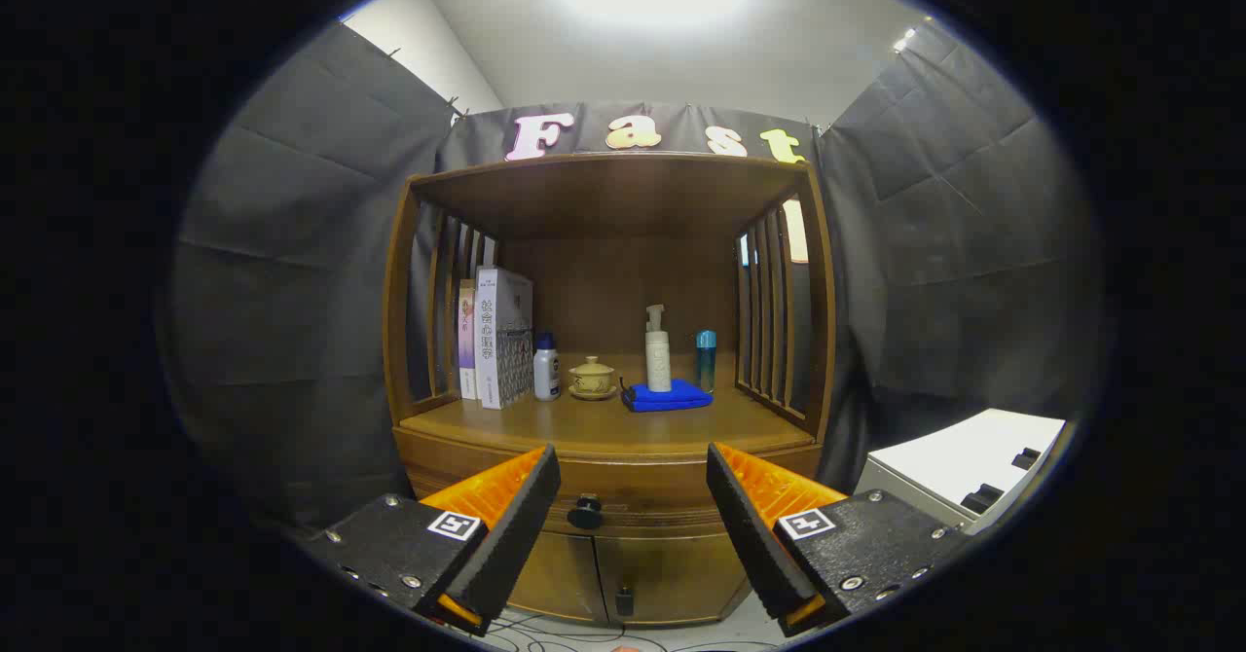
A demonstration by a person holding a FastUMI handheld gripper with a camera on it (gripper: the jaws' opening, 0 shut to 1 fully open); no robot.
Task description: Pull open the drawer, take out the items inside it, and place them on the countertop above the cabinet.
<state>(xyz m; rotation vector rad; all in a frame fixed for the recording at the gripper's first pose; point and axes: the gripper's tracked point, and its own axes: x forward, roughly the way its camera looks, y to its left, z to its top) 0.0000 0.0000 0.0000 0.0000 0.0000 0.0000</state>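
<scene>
A wooden cabinet stands ahead with its countertop (584, 428) under an open shelf frame. The drawer (633, 498) below the countertop is shut, and its dark round knob (585, 512) sits between my two fingers, some way beyond them. My gripper (633, 516) is open, its orange-and-black fingers spread wide with nothing between them. What lies inside the drawer is hidden.
On the countertop stand two books (498, 336), a small white bottle (546, 368), a yellow lidded cup (592, 378), a pump bottle (658, 350) on a blue cloth (667, 396), and a blue bottle (705, 358). Two lower doors (623, 574) sit beneath. A white box (964, 467) stands right.
</scene>
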